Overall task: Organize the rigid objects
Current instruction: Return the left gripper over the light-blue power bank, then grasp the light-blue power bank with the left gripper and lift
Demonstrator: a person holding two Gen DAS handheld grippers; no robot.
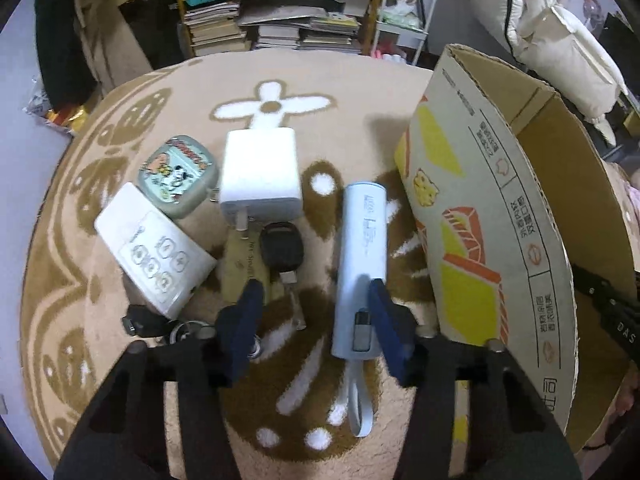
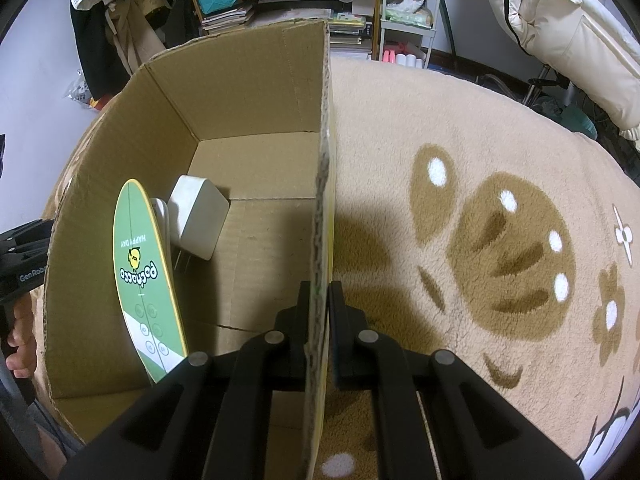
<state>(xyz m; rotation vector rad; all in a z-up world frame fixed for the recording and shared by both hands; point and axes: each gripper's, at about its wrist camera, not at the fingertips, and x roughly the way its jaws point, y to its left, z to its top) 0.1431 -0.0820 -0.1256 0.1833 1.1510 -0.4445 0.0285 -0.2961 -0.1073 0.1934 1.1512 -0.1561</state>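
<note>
box (image 2: 248, 92): your right hand-held gripper (image 2: 319, 296) is clamped on its wall | power bank (image 1: 362, 268): on the rug beside the box, lengthwise toward you | left hand-held gripper (image 1: 312, 312): half open, right pad at its side, nothing held

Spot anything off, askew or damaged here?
The cardboard box has a ragged, torn top edge on its right wall, where the right claw is clamped. Inside, the green card stands leaning against the left wall, not flat. On the rug nothing is spilled.
</note>
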